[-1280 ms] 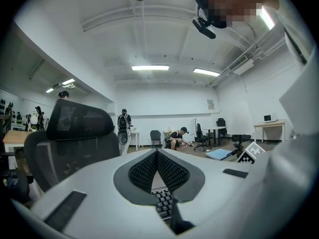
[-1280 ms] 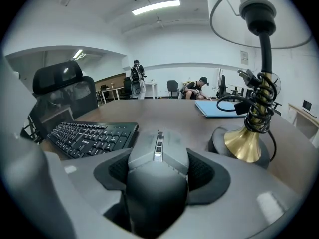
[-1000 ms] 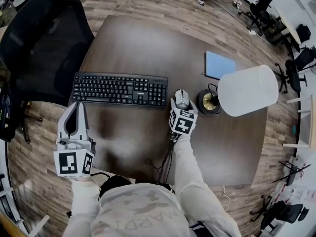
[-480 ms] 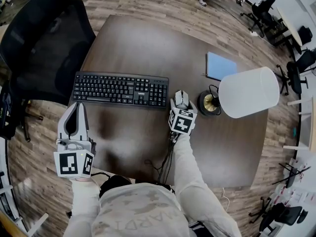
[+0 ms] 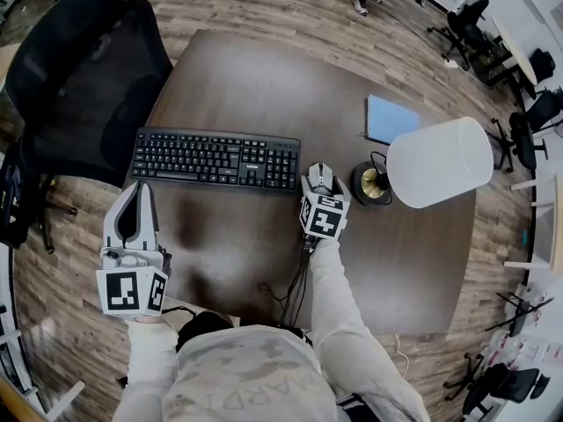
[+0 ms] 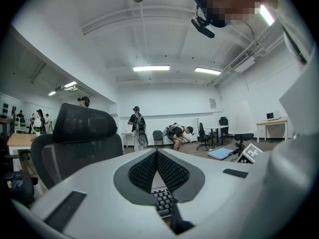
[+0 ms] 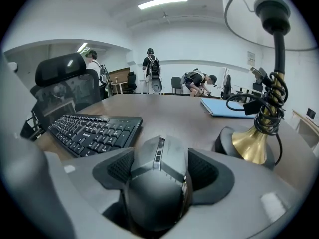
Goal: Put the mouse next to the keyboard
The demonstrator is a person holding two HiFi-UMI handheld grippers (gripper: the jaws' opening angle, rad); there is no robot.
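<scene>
The grey mouse lies on the dark table just right of the black keyboard. My right gripper stands over it from the near side. In the right gripper view the mouse sits between the pads, whose jaws have just been opening, and a thin gap shows on its right side. The keyboard lies to the left there. My left gripper hovers at the table's near left edge, shut and empty. Its fingertips meet in the left gripper view.
A brass lamp base with a white shade stands right of the mouse, close to my right gripper. A blue notebook lies behind it. A black office chair stands at the table's left. A cable trails off the near edge.
</scene>
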